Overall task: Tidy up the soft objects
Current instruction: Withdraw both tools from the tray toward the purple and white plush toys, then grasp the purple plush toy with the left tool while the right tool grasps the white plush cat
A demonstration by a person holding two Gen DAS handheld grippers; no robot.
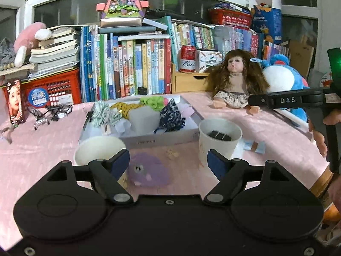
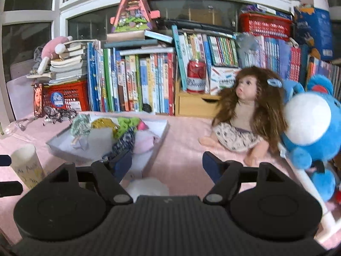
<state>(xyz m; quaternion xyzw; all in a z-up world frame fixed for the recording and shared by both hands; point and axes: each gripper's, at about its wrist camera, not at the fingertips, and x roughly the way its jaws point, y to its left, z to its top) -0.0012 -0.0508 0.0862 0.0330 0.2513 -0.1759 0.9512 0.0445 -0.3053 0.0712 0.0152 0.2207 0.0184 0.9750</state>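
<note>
Looks like the approach step to me: both grippers hang over the pink tablecloth (image 1: 266, 132) with nothing in them, and the pickup isn't done yet. The left gripper (image 1: 168, 162) has its jaws spread wide and empty, and the little purple plush (image 1: 147, 170) lies on the cloth right between and just below the pads, so that's my guess for the next grab. The move needs a drop onto it and a soft squeeze, without bumping the white paper cup (image 1: 100, 151) just beside the left pad or the cup with binder clips (image 1: 219, 136) on the other side. The white box (image 1: 162, 139) behind them already holds scrunchies and other soft bits (probably where the plush goes). The right gripper (image 2: 167, 166) is also spread and empty, with something white and fluffy (image 2: 149, 186) peeking out below it, too blurred to name. Only the left view shows the purple plush and the clips cup; the right view gets the blue plush toy (image 2: 307, 132) and the doll (image 2: 245, 115) properly.
</note>
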